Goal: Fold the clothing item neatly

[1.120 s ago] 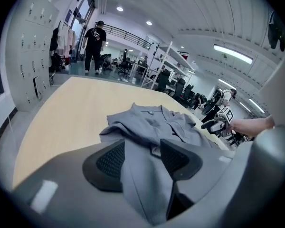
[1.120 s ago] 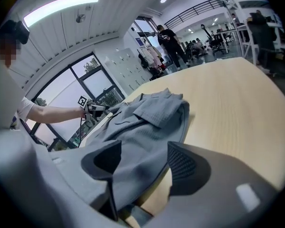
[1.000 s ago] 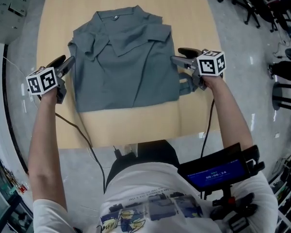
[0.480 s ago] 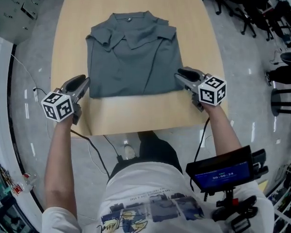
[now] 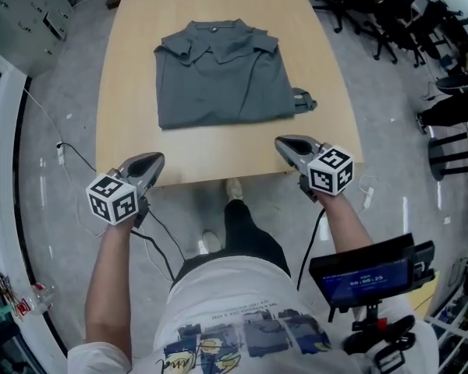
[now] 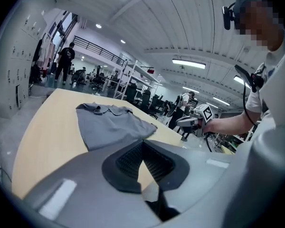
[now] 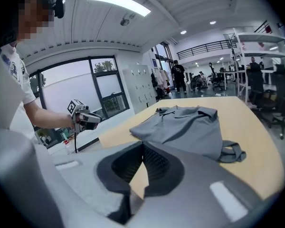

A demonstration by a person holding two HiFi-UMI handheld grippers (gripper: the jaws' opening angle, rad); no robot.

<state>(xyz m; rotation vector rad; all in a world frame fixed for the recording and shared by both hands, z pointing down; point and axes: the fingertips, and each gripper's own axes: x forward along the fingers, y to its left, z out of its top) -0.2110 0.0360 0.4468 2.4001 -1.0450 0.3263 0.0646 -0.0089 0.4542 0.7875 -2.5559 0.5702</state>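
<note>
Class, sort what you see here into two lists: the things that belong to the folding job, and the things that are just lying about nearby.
Belongs to the job:
- grey shirt, folded on the table
- left hand-held gripper, shut and empty
- right hand-held gripper, shut and empty

Just lying about:
- office chairs
- grey cabinet
</note>
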